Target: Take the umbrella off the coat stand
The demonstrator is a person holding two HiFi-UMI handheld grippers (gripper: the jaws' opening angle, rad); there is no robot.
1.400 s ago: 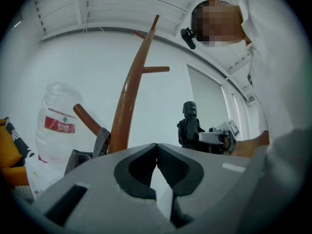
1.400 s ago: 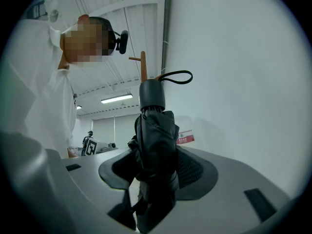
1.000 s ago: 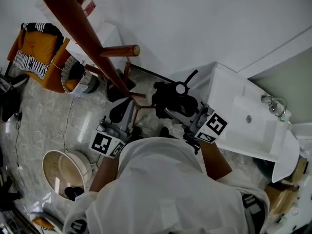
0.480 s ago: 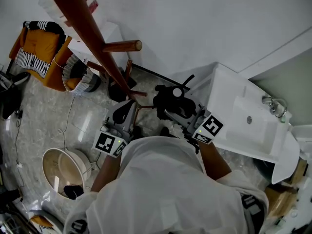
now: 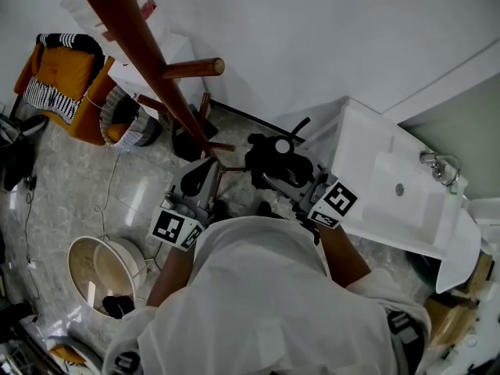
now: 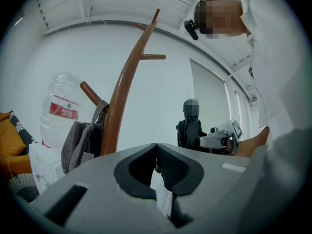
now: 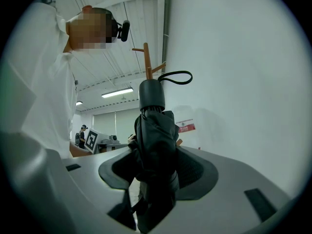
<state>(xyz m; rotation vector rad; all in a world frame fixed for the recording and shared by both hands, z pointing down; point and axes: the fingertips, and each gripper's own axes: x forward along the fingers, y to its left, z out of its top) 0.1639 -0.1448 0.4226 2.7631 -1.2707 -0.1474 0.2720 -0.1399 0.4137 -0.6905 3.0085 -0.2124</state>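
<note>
A folded black umbrella (image 7: 155,140) with a wrist loop stands upright between the pads of my right gripper (image 7: 156,167), which is shut on it. In the head view the umbrella (image 5: 275,161) is off the brown wooden coat stand (image 5: 141,53) and hangs to the right of its pole, held by the right gripper (image 5: 283,180). My left gripper (image 5: 205,170) is near the foot of the stand. Its pads (image 6: 168,167) meet with nothing between them (image 6: 156,147). The left gripper view shows the coat stand (image 6: 124,96) with a grey bag (image 6: 80,140) hung on it.
A white sink (image 5: 367,155) with a tap stands at the right against the wall. An orange chair (image 5: 58,76) and a basket (image 5: 125,119) are at the far left. A round pale tub (image 5: 82,264) sits on the floor at the lower left. A big water bottle (image 6: 61,113) stands behind the stand.
Only the head view has shifted a little. Both grippers and the umbrella stay where they were.
</note>
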